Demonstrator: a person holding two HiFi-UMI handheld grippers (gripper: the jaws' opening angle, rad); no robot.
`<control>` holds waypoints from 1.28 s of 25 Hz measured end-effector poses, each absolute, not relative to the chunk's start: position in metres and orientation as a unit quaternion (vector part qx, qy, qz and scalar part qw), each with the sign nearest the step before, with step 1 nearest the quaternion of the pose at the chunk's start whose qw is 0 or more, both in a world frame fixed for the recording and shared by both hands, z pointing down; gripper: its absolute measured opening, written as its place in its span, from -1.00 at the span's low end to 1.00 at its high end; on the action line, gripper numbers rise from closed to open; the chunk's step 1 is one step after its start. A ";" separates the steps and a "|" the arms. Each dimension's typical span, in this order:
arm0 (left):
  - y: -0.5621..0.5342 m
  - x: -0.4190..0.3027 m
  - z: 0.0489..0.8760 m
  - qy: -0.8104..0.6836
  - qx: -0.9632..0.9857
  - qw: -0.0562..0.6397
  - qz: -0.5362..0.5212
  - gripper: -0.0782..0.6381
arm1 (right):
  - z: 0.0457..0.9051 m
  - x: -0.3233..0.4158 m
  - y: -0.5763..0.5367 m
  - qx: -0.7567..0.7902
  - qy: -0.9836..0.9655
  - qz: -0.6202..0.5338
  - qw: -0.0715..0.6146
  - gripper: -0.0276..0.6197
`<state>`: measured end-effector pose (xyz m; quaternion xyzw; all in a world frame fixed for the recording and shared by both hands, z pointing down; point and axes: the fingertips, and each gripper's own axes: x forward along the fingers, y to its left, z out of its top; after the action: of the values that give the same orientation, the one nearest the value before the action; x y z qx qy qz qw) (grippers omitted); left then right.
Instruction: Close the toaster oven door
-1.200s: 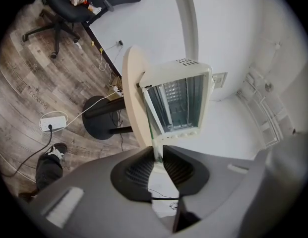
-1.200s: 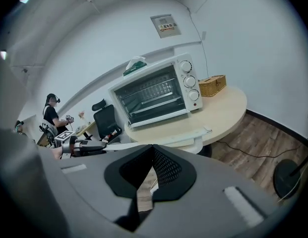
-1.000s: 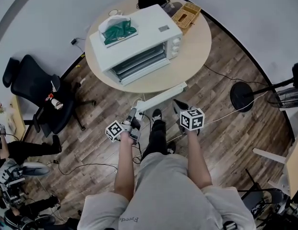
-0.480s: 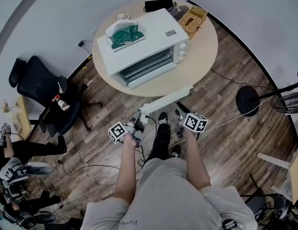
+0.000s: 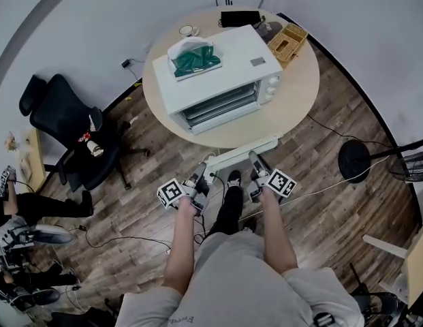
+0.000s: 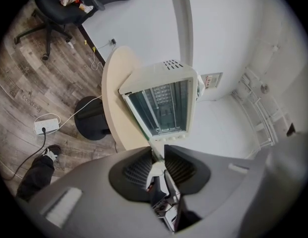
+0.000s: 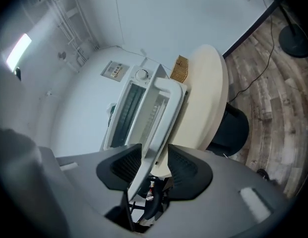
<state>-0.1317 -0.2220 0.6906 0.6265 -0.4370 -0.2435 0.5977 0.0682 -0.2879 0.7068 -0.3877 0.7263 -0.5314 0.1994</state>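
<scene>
- The toaster oven [image 5: 221, 63] stands mid-way across the round table [image 5: 296, 107], upper centre of the head view. The right gripper view shows its door [image 7: 158, 115] hanging open from the lower edge.
- The step in hand looks like the approach: nothing touches the door.
- The next move calls for reaching over the table rim, meeting the door's free edge and swinging it up flush.
- The right gripper [image 5: 253, 159], just below the rim, points at the oven, roughly level. Its jaws have just been opening and stand apart with nothing between them.
- The left gripper [image 5: 199, 181], lower centre-left, has its jaws drawn almost together, empty. Both forearms reach forward.
</scene>
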 end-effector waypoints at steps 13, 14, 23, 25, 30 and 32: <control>-0.232 -0.136 0.667 -0.433 0.637 0.580 -0.265 -0.38 | 0.687 0.052 -0.304 -0.342 0.718 -0.548 0.260 -0.49; -0.231 -0.136 0.664 -0.433 0.643 0.574 -0.262 -0.38 | 0.690 0.053 -0.304 -0.351 0.710 -0.555 0.254 -0.49; -0.216 -0.140 0.648 -0.467 0.701 0.501 -0.197 -0.45 | 0.668 0.049 -0.316 -0.359 0.695 -0.562 0.268 -0.50; -0.215 -0.145 0.647 -0.493 0.710 0.473 -0.172 -0.51 | 0.666 0.049 -0.319 -0.371 0.688 -0.567 0.259 -0.50; -0.213 -0.149 0.643 -0.538 0.727 0.415 -0.103 -0.62 | 0.648 0.041 -0.333 -0.360 0.675 -0.578 0.284 -0.52; -0.214 -0.149 0.638 -0.546 0.734 0.395 -0.083 -0.62 | 0.643 0.041 -0.338 -0.366 0.670 -0.579 0.286 -0.52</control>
<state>-0.1487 -0.2137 0.6382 0.7343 -0.5455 -0.0828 0.3955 0.0407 -0.3380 0.6428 -0.3657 0.6699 -0.5794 0.2859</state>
